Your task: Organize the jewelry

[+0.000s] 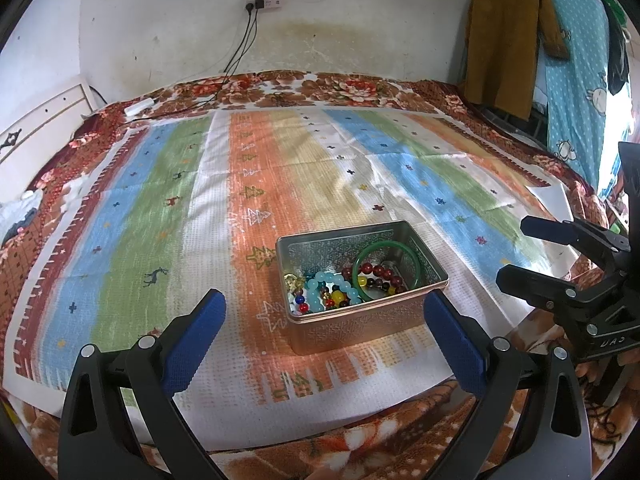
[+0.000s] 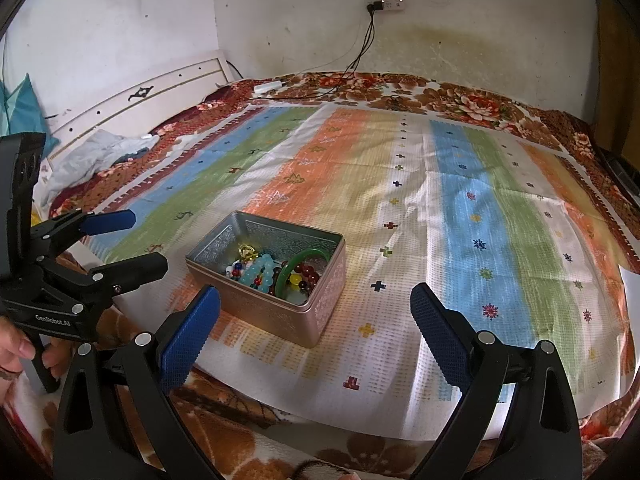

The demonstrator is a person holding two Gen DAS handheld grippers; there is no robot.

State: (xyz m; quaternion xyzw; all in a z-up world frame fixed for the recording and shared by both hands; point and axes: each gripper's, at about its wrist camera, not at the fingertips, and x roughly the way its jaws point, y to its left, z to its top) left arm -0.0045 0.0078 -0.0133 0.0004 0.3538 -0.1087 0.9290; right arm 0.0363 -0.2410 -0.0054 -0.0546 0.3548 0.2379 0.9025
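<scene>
Nearest the lens in the left wrist view, the left hand-held gripper (image 1: 324, 332) is spread wide and grasps nothing, its two blue ribbed pads (image 1: 194, 342) angled outward on black arms above the front edge of the bed. In the right wrist view the right hand-held gripper (image 2: 316, 332) stands the same way, fingers released and well apart, nothing between them. Each tool also shows in the other's camera: the left one sits low at the left edge of the right wrist view, and a person's hand (image 2: 16, 354) curls around its black handle, fingertips visible. The right one appears at the right edge of the left wrist view, pointing inward toward the middle of the bed.

Just beyond both grippers, an open rectangular metal tin (image 1: 400, 314) with embossed sides rests on a striped cloth (image 1: 160, 220) in orange, green, blue and white. The left gripper's pads frame the tin; from the right gripper it lies ahead and to the left. Inside the tin lie a green bangle (image 1: 414, 264) leaning against the wall, a pale blue bead bracelet (image 1: 332, 288), a dark red bead bracelet (image 1: 376, 272), and smaller multicoloured beads, all heaped together.

Under the cloth spreads a brown floral blanket (image 1: 340, 88) covering the bed. Farther back, a white headboard (image 2: 160, 92) stands at the left, and a stained white wall carries a power strip (image 1: 264, 2) with black cables hanging down to the bed.
</scene>
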